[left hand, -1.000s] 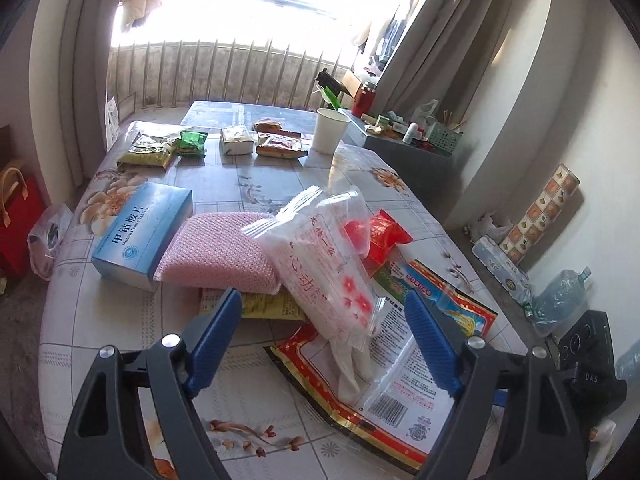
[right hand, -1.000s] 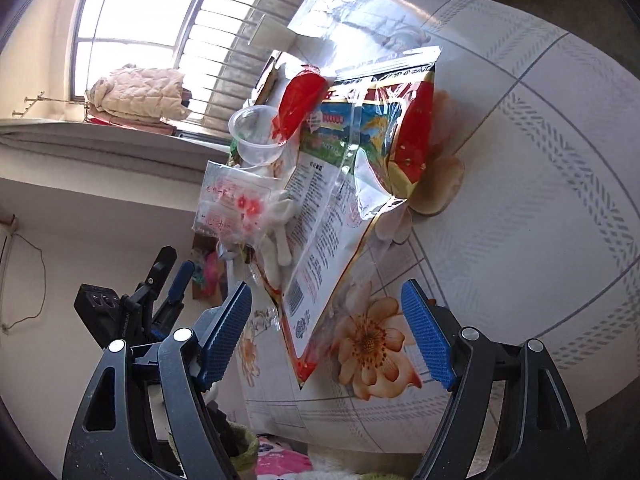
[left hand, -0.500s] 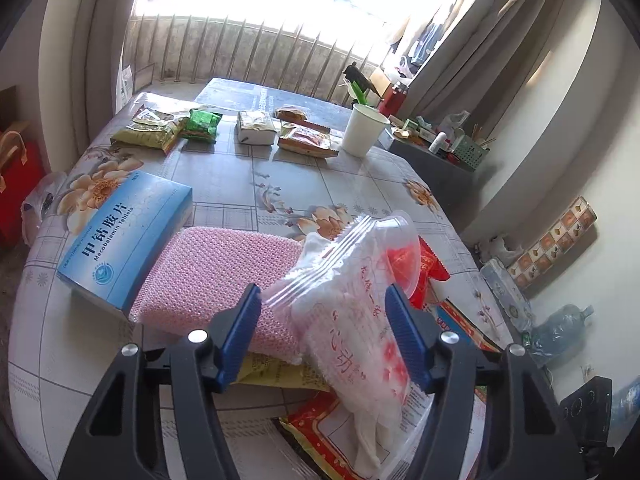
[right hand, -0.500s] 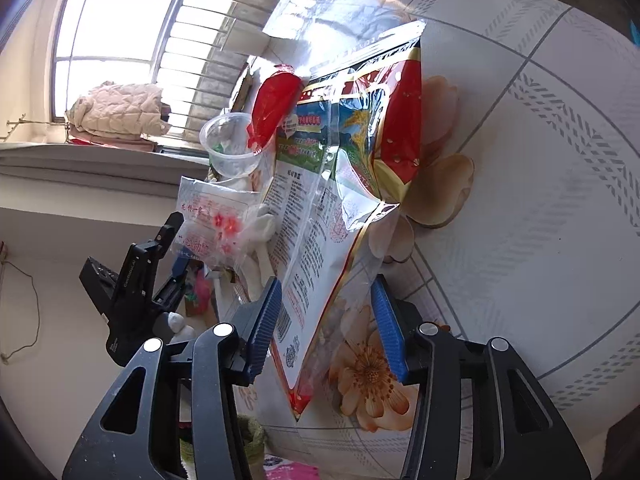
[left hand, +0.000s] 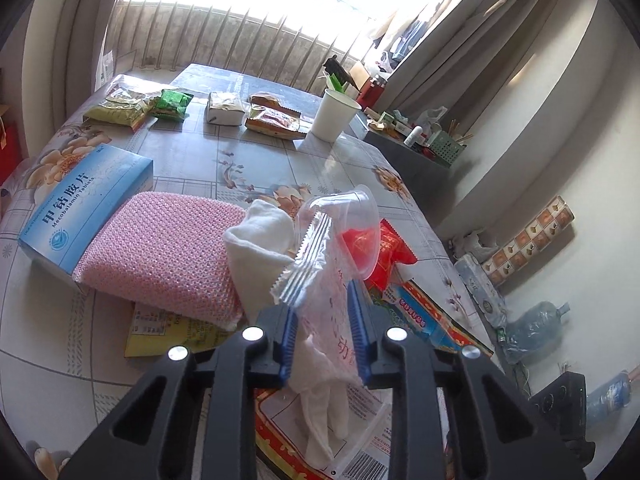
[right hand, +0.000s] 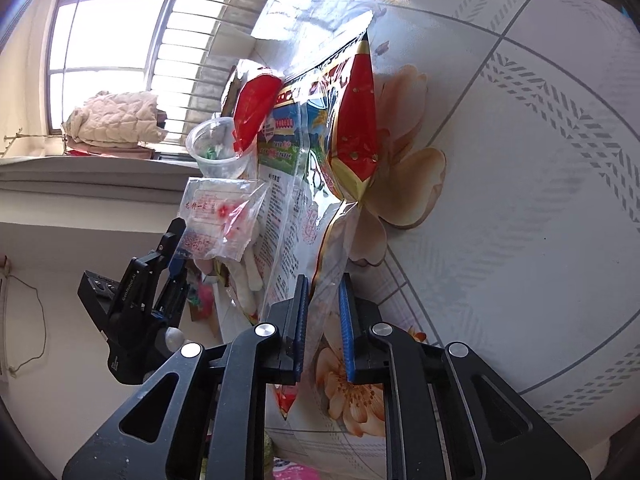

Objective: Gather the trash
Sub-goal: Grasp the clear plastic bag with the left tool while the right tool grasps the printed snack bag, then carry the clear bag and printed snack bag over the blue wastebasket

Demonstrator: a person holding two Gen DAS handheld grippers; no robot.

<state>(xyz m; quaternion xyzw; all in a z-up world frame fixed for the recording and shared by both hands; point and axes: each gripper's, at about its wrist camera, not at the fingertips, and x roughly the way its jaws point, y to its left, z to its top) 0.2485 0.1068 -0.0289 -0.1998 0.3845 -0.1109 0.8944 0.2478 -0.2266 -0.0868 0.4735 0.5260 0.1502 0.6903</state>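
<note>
My left gripper is shut on a clear zip bag with red print, held above the table; it also shows in the right wrist view. A white tissue and a clear plastic cup lie against the bag. A red wrapper sits beside them. My right gripper is shut on the edge of a large red and gold snack bag, which lies on the flowered table. The left gripper shows at the left of the right wrist view.
A pink knitted pad and a blue medicine box lie at left. A white paper cup, green packet and several snack packets stand at the far end. Water bottles lie on the floor at right.
Both grippers closed from wide open: the left onto the clear zip bag, the right onto the large snack bag's edge. The left gripper moved forward and lifted the bag.
</note>
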